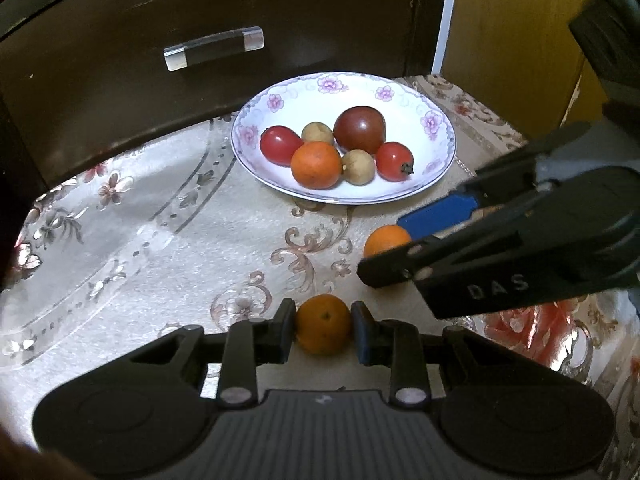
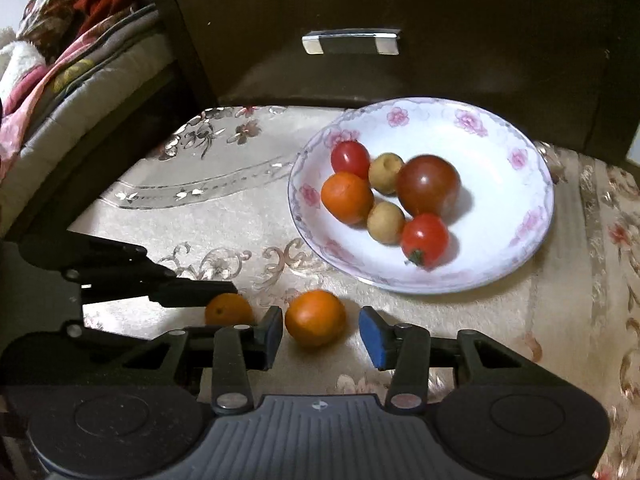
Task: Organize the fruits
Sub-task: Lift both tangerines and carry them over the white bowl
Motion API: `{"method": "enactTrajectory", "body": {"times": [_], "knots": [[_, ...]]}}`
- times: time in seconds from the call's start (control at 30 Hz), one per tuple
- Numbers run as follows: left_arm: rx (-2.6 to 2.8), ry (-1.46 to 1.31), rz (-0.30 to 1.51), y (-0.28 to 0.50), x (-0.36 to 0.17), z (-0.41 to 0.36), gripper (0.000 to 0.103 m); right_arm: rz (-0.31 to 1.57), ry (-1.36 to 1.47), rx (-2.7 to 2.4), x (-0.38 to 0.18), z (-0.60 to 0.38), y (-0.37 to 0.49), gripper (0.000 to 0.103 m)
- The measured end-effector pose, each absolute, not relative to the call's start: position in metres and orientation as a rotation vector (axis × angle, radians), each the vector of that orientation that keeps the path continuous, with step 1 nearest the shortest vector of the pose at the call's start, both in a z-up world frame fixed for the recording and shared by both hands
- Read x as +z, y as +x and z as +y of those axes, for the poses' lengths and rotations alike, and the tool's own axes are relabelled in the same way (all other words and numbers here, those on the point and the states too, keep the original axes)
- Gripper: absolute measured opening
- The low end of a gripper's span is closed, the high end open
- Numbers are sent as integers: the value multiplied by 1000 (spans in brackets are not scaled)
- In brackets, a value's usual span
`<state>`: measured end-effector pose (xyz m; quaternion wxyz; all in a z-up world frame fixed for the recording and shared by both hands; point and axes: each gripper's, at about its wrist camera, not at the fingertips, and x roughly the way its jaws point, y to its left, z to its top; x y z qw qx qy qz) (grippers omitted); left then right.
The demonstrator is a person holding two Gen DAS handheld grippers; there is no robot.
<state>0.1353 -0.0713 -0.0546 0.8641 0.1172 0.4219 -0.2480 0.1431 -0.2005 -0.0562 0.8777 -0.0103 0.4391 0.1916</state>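
A white floral plate [image 1: 436,160] [image 2: 520,240] holds several fruits: an orange [image 1: 316,165] [image 2: 347,197], red tomatoes, a dark tomato [image 1: 359,129] and two small yellowish fruits. My left gripper [image 1: 323,326] is shut on a small orange [image 1: 323,324] on the tablecloth; it also shows in the right wrist view [image 2: 229,309]. My right gripper [image 2: 320,330] is open around a second orange [image 2: 315,317] [image 1: 386,240], with its jaws apart from it on both sides.
A dark wooden drawer front with a glass handle [image 1: 214,48] [image 2: 351,42] stands right behind the plate. A patterned beige tablecloth [image 1: 160,232] covers the table. Bedding [image 2: 48,60] lies at the far left.
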Motion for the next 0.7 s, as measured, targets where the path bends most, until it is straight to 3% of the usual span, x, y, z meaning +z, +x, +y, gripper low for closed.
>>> {"method": "enactTrajectory", "body": {"times": [0.07,0.17,0.7], "knots": [[-516,253,890,137,-54,-71,37,927,-53,401,-56,-196,147,38],[-500,251,894,140,-53,-68,37,937,-96,402,-55,-191,147,26],[-478,262,868,141,-34,-79,37,892,-156,350,-31,-202,127,26]]}}
